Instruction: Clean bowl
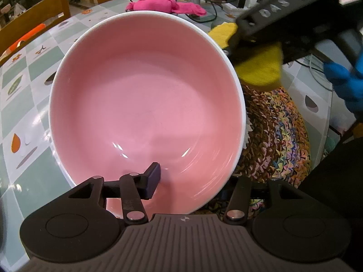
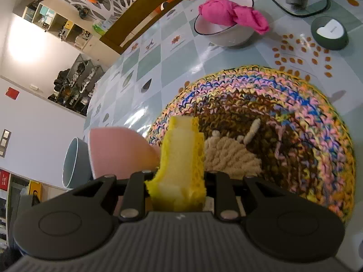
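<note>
The left wrist view looks steeply down over its tongs, very close into the pink bowl. The right wrist view angles down across the counter, rolled sideways. Both share the crocheted mat and yellow sponge.

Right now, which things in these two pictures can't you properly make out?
- Left claw, left wrist view: its right finger is hidden behind the pink bowl's rim.
- Right claw, left wrist view: blurred, tips lost against the yellow sponge.
- Grey-blue bowl, right wrist view: mostly hidden by the pink bowl.
- White bowl, right wrist view: contents hidden under the pink cloth.
</note>
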The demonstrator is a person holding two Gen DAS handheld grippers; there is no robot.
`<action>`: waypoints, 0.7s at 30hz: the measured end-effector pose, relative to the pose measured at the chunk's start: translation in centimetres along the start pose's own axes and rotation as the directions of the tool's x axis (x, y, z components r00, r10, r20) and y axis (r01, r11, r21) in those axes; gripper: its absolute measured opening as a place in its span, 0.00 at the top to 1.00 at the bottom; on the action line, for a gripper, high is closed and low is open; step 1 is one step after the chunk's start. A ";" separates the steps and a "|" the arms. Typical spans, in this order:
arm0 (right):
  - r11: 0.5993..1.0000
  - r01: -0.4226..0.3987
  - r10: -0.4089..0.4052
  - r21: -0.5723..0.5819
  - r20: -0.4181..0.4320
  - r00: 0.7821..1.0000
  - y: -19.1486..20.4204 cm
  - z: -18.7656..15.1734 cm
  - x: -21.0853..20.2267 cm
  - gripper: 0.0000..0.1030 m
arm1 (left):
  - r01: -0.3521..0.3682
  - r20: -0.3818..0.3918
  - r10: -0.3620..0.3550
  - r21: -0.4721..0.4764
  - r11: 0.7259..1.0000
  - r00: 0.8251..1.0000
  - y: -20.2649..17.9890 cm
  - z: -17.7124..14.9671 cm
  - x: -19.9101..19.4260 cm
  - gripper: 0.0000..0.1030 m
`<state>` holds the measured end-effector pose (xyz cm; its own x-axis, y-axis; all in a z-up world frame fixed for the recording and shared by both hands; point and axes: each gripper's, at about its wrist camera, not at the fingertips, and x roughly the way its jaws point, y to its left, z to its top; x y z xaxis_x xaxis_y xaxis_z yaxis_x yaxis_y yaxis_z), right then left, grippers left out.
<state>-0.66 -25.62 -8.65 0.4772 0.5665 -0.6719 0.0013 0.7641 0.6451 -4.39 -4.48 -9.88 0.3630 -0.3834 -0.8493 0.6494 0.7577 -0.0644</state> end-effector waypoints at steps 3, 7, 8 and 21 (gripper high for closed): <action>1.000 0.001 -0.001 -0.011 0.012 1.000 -0.1 -0.7 -0.7 0.76 | -0.001 -0.003 0.001 0.002 1.000 1.000 -0.1 0.1 0.0 0.51; 1.000 -0.007 0.007 -0.027 0.018 1.000 0.1 -1.1 -1.0 0.76 | -0.006 -0.002 0.006 0.009 1.000 1.000 -0.1 0.1 0.0 0.51; 1.000 -0.009 0.010 -0.024 0.025 1.000 0.1 -1.0 -1.1 0.76 | -0.008 -0.002 0.008 0.010 1.000 1.000 -0.1 0.1 0.0 0.51; 0.989 -0.140 0.132 0.047 0.132 0.982 1.5 0.6 -2.6 0.76 | -0.015 0.005 0.015 0.023 1.000 1.000 -0.1 -0.2 0.2 0.50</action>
<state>-1.37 -26.14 -5.69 0.5847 0.6170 -0.5267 -0.0237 0.6620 0.7491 -4.51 -4.51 -10.16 0.3758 -0.3744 -0.8477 0.6593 0.7509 -0.0394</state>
